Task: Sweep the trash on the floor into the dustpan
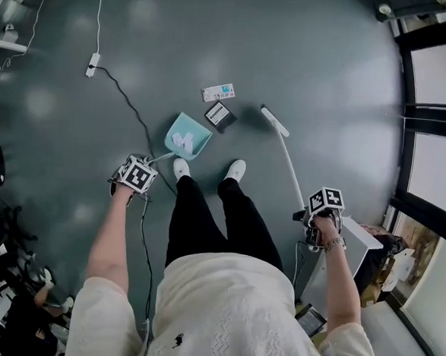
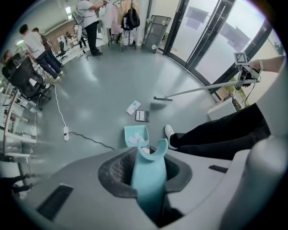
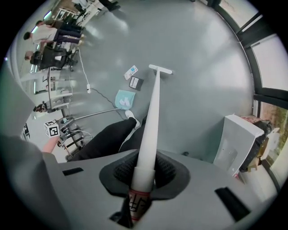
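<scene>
The left gripper (image 2: 146,173) clamps the teal dustpan (image 1: 188,137) by its handle, and the right gripper (image 3: 145,173) clamps the white broom (image 1: 287,157) by its pole. The pan sits on the floor (image 1: 140,53) beside the person's shoe (image 1: 181,168), holding pale scraps (image 1: 184,141) too small to identify. A pale packet (image 1: 217,92) and a dark packet (image 1: 220,115) lie just beyond it.

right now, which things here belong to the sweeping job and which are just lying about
Job: broom in the right hand-held gripper; teal dustpan in the left hand-held gripper; white packet and dark box on the floor; paper scraps in the pan.
Lying about: corded power strip; white cabinet; office chair.
</scene>
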The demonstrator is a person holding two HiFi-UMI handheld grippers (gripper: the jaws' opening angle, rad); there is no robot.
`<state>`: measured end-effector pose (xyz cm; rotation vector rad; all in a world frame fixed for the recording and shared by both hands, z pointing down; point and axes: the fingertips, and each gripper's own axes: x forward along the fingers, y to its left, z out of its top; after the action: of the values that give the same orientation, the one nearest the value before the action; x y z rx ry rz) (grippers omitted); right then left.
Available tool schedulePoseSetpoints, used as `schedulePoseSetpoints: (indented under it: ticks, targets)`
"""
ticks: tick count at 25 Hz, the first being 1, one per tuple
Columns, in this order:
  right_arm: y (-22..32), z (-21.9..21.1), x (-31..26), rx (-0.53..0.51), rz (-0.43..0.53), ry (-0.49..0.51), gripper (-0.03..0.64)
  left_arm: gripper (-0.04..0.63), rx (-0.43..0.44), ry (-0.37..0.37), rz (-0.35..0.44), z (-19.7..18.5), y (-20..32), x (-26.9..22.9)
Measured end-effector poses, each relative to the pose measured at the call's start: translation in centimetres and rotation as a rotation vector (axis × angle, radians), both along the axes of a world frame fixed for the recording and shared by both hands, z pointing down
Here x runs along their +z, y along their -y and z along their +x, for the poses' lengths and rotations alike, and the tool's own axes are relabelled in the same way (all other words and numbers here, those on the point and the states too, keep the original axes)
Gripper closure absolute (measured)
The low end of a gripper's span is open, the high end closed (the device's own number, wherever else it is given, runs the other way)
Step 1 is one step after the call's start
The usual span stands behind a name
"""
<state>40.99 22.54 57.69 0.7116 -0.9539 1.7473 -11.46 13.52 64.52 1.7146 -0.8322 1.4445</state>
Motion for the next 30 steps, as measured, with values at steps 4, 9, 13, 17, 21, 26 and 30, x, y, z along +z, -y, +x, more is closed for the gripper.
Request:
schedulePoseSetpoints:
  ticks: [4, 9, 13, 17, 21, 26, 30]
  targets:
    - [0.2, -3.3, 1.6, -0.011, -0.033, -0.065, 0.554, 0.503, 0.098, -0.002, -0.017, -1.8, 3.3, 0.8]
    - [-1.8, -9.3, 3.9, -0.109, -0.049, -0.139, 0.552, 0.503, 0.258, -0.002, -0.035, -4.1, 6.7, 1.8]
    - [-3.5, -15.7, 4.8, -0.178, -0.056, -0.125, 0.552, 0.503, 0.361, 0.0, -0.046, -5.7, 8.3, 2.2]
    - [-4.6, -21.1, 5.0, -0.285, -0.046, -0.109, 0.552, 0.503, 0.424, -0.013, -0.044, -6.4, 9.6, 2.9]
    - [-5.4, -25.8, 4.4, -0.343, -0.057, -0.06, 0.552, 0.503, 0.421, -0.023, -0.06, -7.7, 9.8, 3.2]
    - [-5.4, -28.9, 3.4, -0.355, -0.071, 0.004, 0.552, 0.503, 0.403, -0.044, -0.07, -8.8, 9.0, 3.7]
    - [-5.0, -29.1, 2.2, -0.361, -0.072, 0.038, 0.552, 0.503, 0.34, -0.081, -0.063, -9.5, 8.0, 3.2]
